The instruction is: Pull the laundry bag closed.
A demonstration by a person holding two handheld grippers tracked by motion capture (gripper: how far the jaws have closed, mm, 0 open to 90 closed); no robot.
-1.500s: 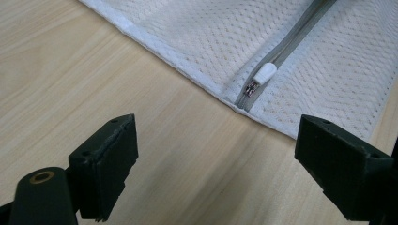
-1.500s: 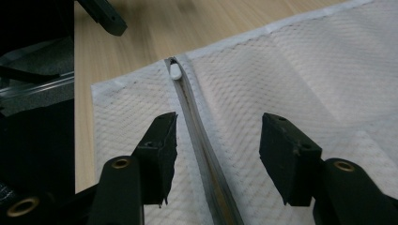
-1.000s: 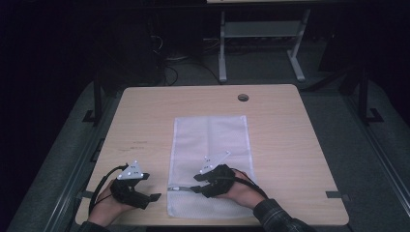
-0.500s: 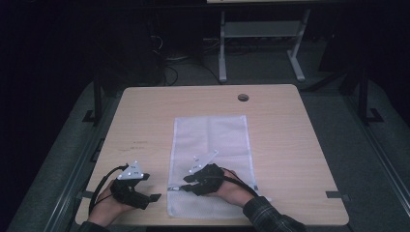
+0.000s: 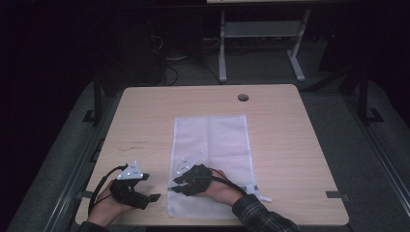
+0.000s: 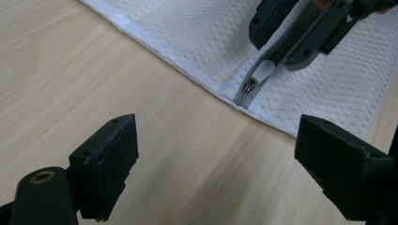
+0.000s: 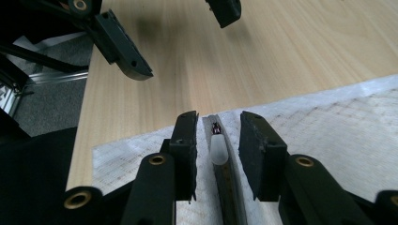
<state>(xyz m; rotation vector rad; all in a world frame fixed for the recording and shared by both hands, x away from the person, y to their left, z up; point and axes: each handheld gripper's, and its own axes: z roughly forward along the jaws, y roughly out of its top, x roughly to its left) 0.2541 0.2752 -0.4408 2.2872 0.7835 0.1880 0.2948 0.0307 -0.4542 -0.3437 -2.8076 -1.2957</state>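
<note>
The white mesh bag lies flat on the tabletop, its zipper running left to right across the near end. The right claw has been narrowing and straddles the zipper pull at the bag's left edge, jaws not yet touching it. The left claw is spread, just left of the bag.

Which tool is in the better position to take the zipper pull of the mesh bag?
The right tool: its jaws have been closing and stand on both sides of the white zipper pull. The left tool is open over bare table, beside the mesh bag.
</note>
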